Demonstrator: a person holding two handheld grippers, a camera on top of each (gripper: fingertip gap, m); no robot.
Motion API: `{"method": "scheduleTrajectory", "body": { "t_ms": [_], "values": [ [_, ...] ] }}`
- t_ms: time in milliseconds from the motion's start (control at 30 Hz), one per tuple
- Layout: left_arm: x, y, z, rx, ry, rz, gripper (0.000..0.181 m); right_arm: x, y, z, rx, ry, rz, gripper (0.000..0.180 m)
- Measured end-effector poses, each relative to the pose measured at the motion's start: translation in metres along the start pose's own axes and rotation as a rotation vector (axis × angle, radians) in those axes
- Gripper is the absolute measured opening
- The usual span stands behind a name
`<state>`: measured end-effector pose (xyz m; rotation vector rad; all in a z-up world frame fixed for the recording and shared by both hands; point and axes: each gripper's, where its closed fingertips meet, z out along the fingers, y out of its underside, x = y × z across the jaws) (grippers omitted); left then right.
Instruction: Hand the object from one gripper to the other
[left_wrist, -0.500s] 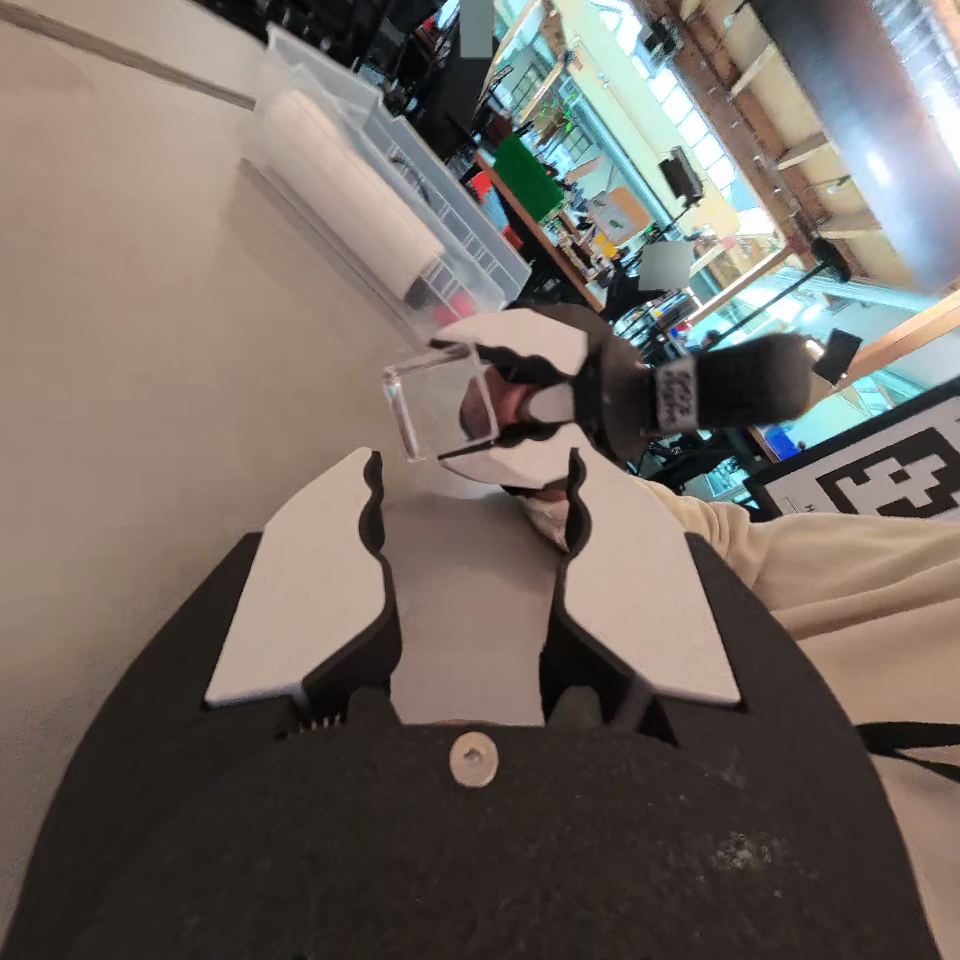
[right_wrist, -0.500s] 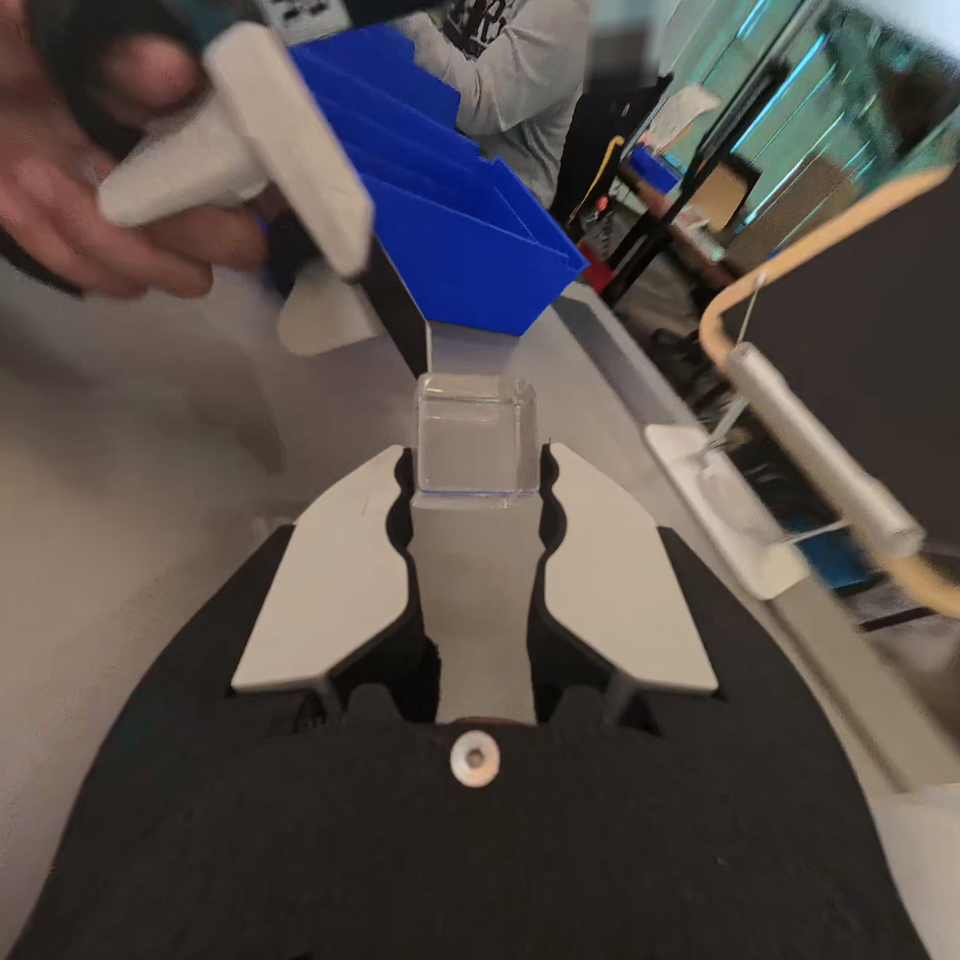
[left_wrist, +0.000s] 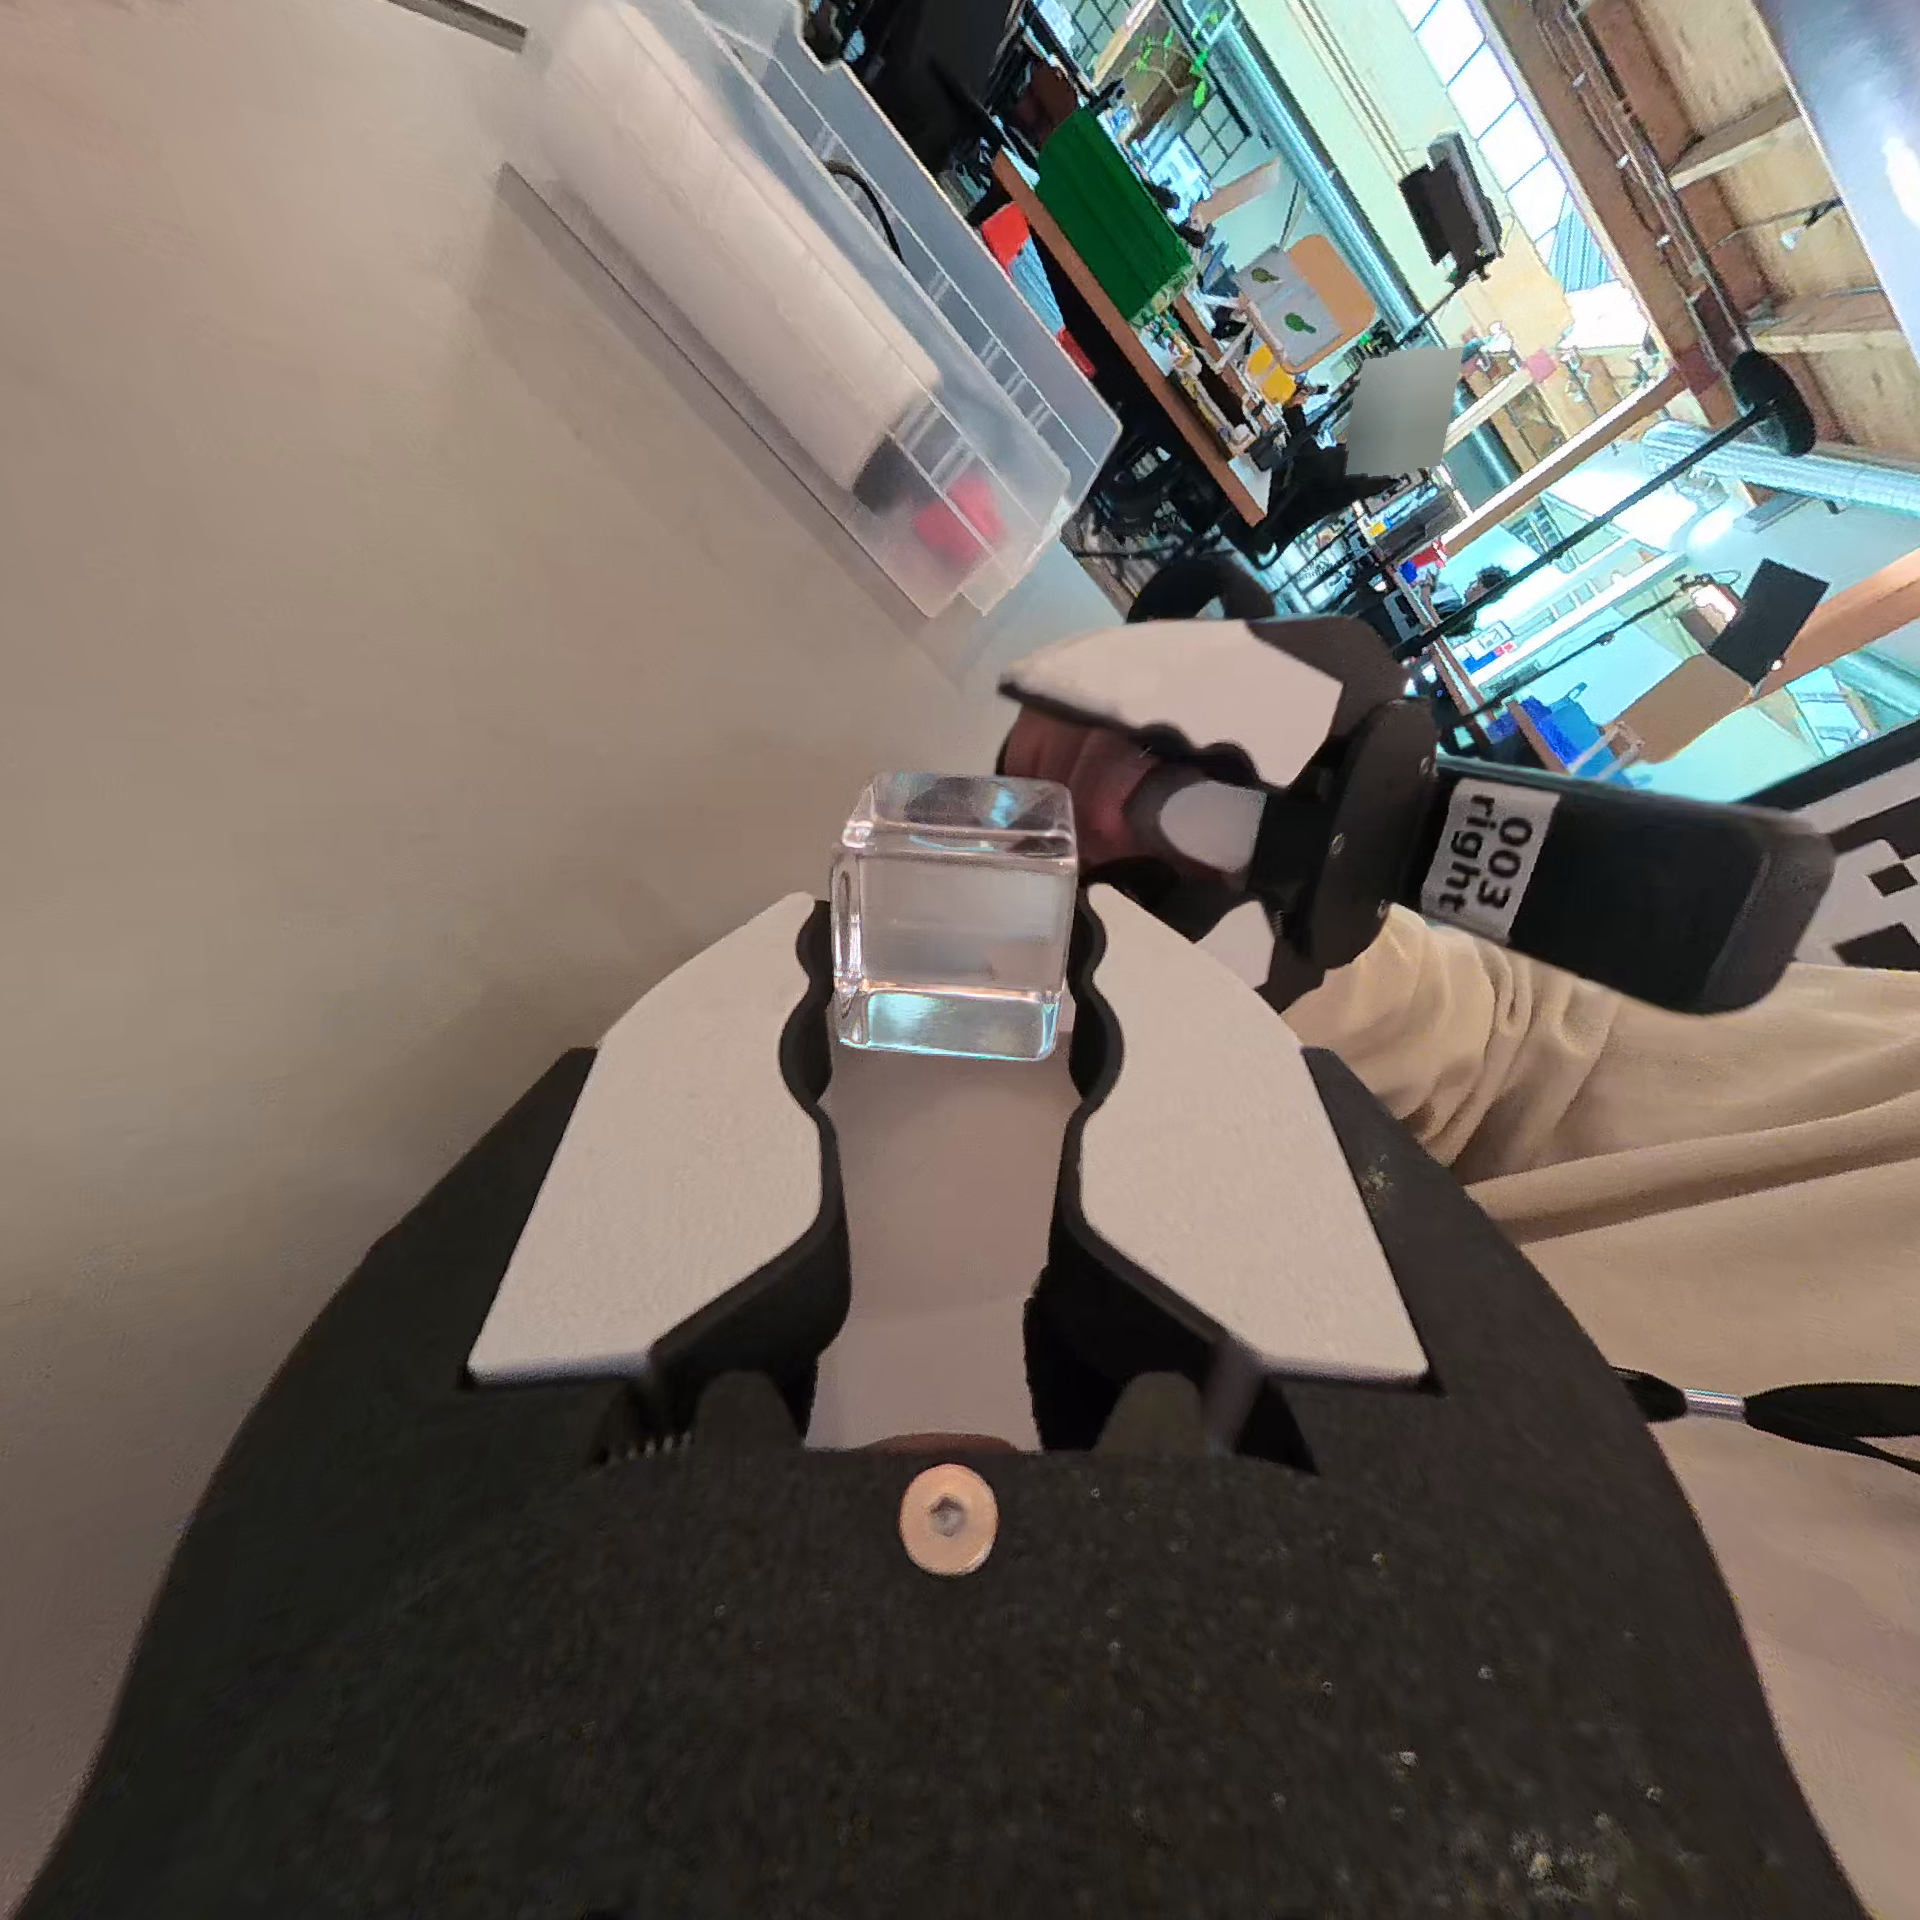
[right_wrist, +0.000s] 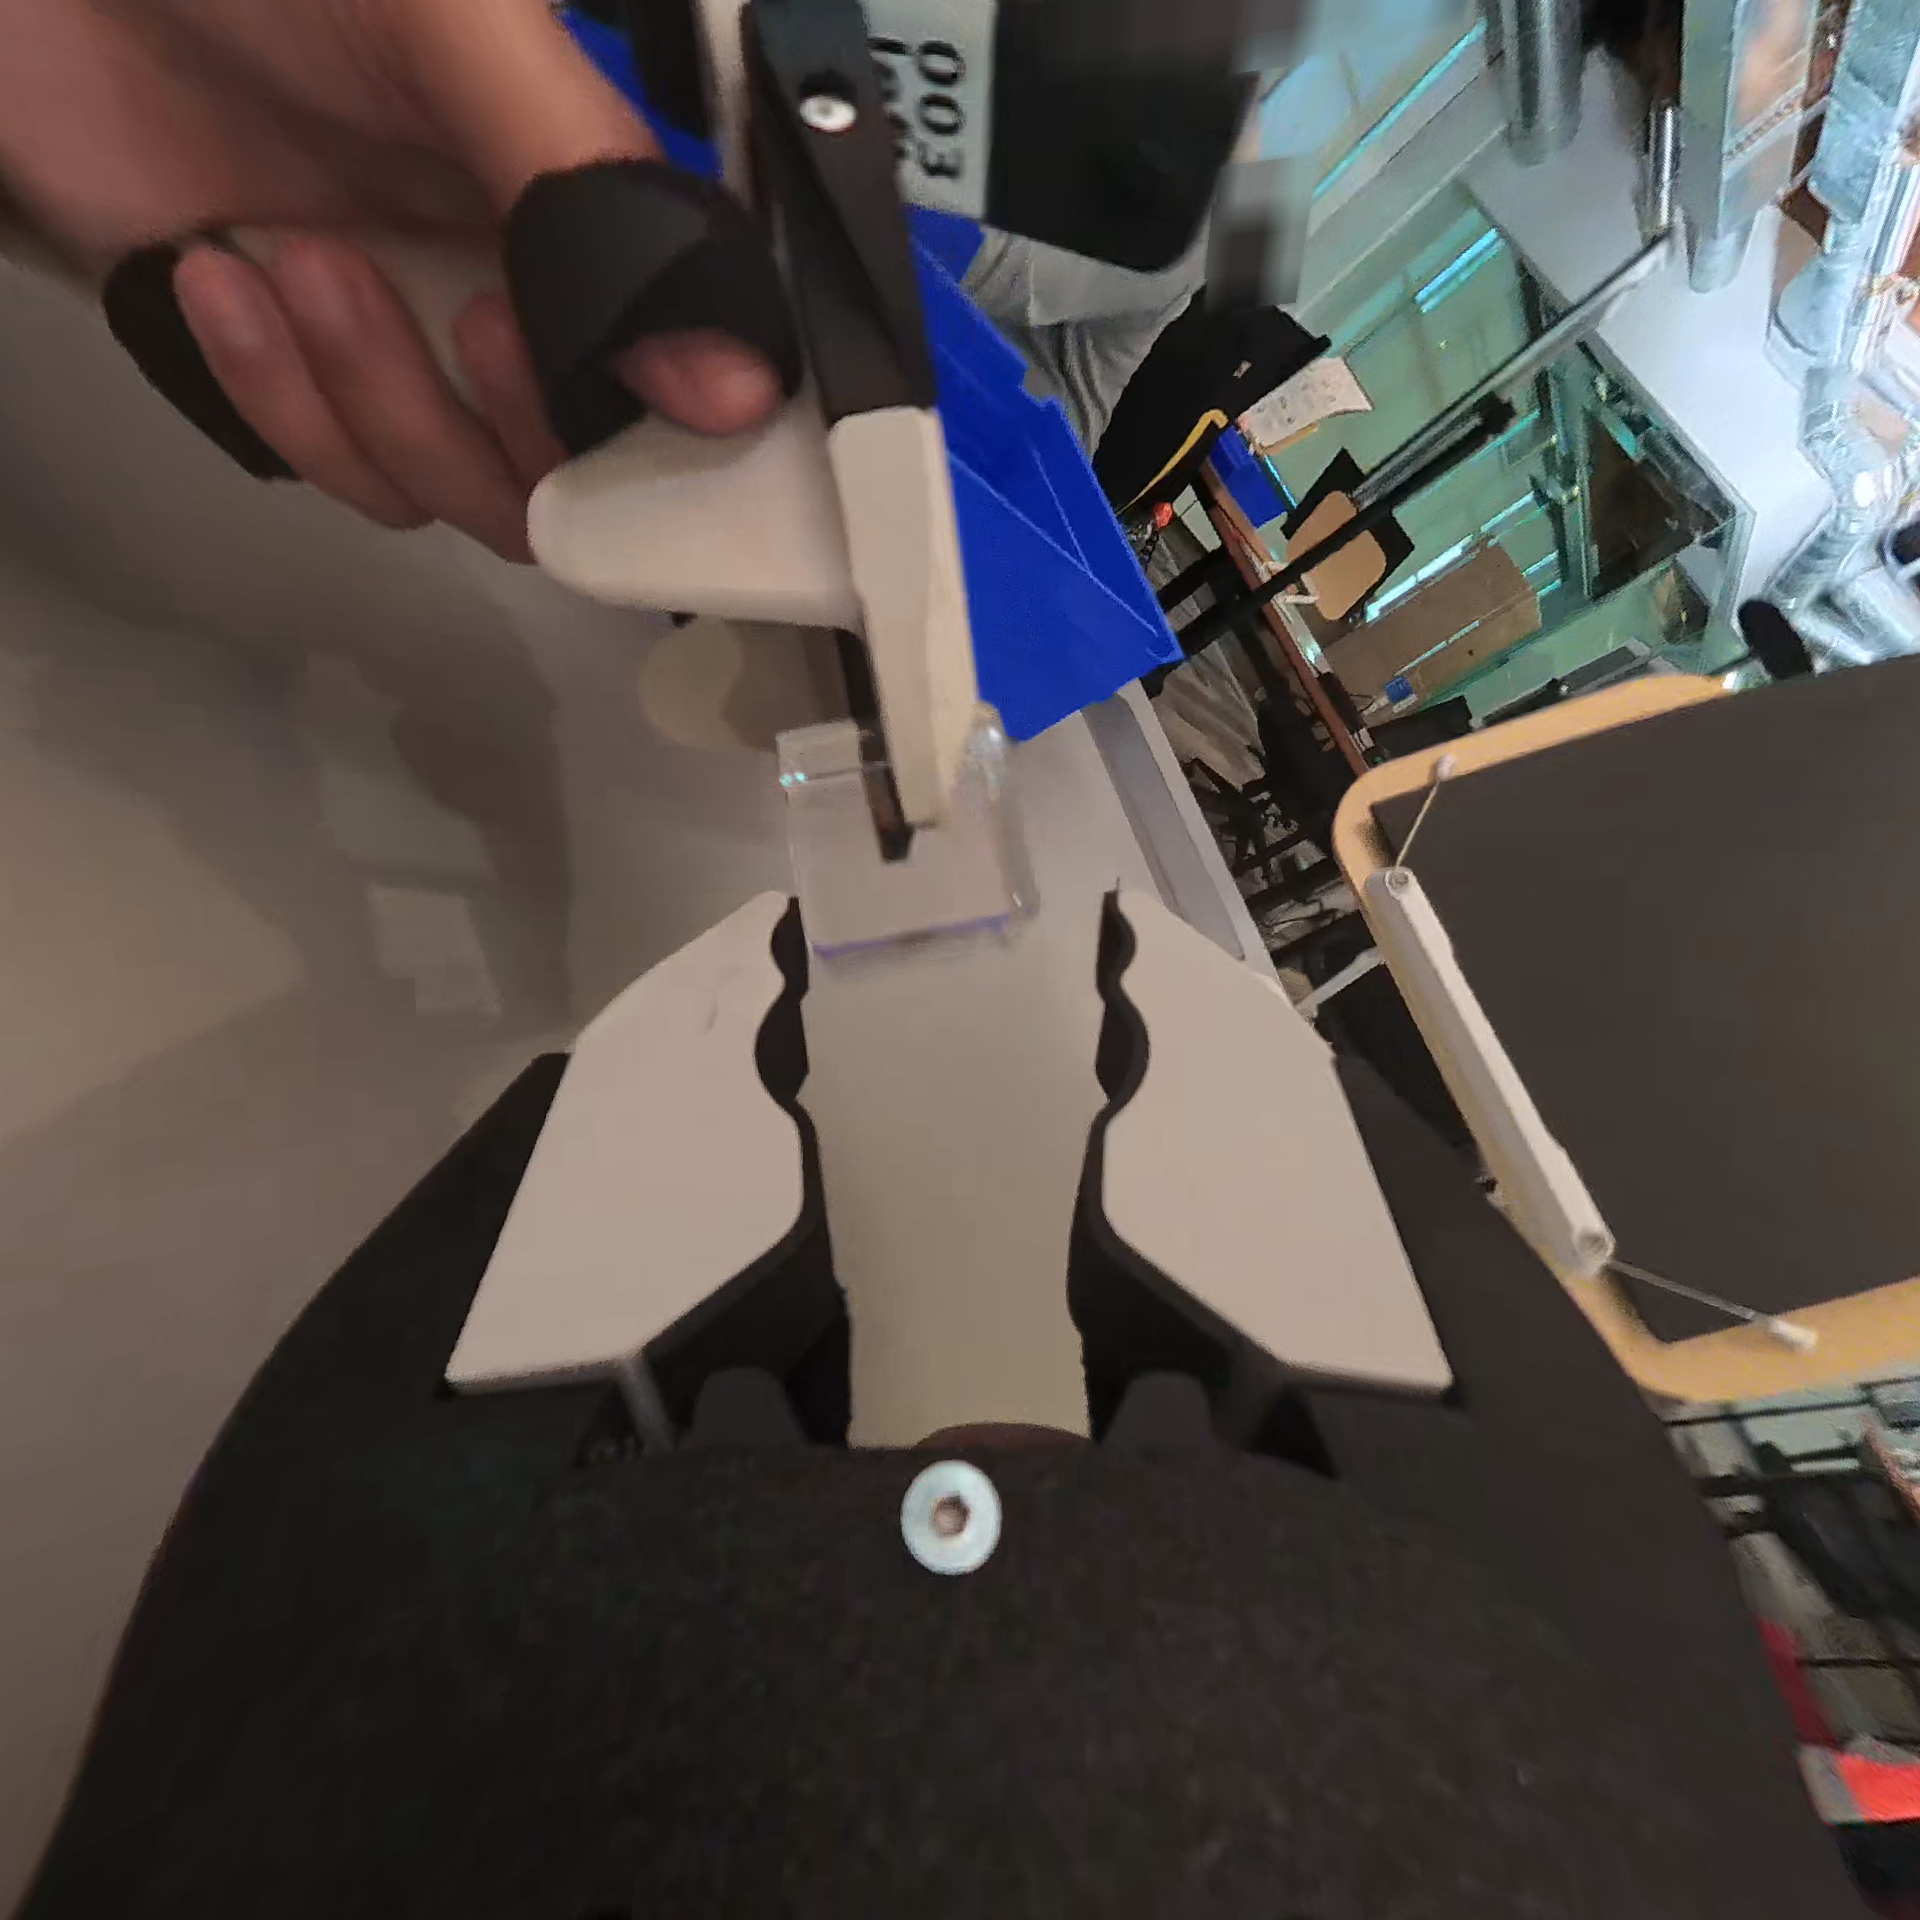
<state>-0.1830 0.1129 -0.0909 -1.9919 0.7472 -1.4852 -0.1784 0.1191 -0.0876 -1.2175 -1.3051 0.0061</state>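
The clear cube sits clamped between the tips of the left gripper, its side faces pressed against the dark wavy pads on both white fingers. These jaws are closed down to the cube's width and have firm hold of it, raised above the pale worktop.

In the left wrist view the right gripper lies at about 2 o'clock from the cube, just beside it but apart from it. Its jaws stand spread, with nothing between them. A cream sleeve runs under it toward 3 o'clock. At 11 o'clock from the cube, well away on the worktop, stands a clear plastic bin with a white roll and something red inside.

In the right wrist view the right gripper's own fingers are parted wider than the cube, which hangs at 12 o'clock just past their tips, touching neither. The left gripper comes down from above, one white finger laid edge-on over the cube, and a hand with black straps over its fingers works the handle at 10 o'clock. A blue bin lies behind the cube at 1 o'clock. At 3 o'clock there is a dark panel with a tan rim.
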Motion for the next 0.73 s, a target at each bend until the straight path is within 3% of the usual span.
{"method": "scheduleTrajectory", "body": {
  "t_ms": [133, 200, 367, 433, 567, 633, 733],
  "values": [
    [-0.007, -0.01, -0.014, 0.089, 0.045, -0.019, 0.042, 0.012, 0.008, -0.005, 0.056, -0.098, 0.348, 0.05],
    [-0.006, -0.015, -0.021, 0.123, 0.052, 0.04, 0.042, 0.014, 0.017, -0.004, 0.1, -0.235, 0.691, 0.051],
    [0.004, -0.019, -0.024, 0.139, 0.04, 0.202, 0.042, 0.011, 0.017, -0.003, 0.218, -0.639, 1.523, 0.079],
    [0.012, -0.019, -0.023, 0.143, 0.022, 0.305, 0.043, 0.004, 0.002, -0.005, 0.263, -0.783, 1.696, 0.092],
    [0.036, -0.008, -0.019, 0.084, -0.042, 0.731, 0.043, 0.0, -0.027, -0.012, 0.362, -1.073, 2.008, 0.094],
    [0.043, -0.008, -0.018, 0.07, -0.112, 0.87, 0.043, -0.016, -0.034, -0.016, 0.304, -1.206, 2.045, 0.095],
    [0.048, -0.01, -0.017, 0.064, -0.181, 0.982, 0.043, -0.017, -0.037, -0.017, 0.348, -1.257, 2.066, 0.088]
  ]
}}
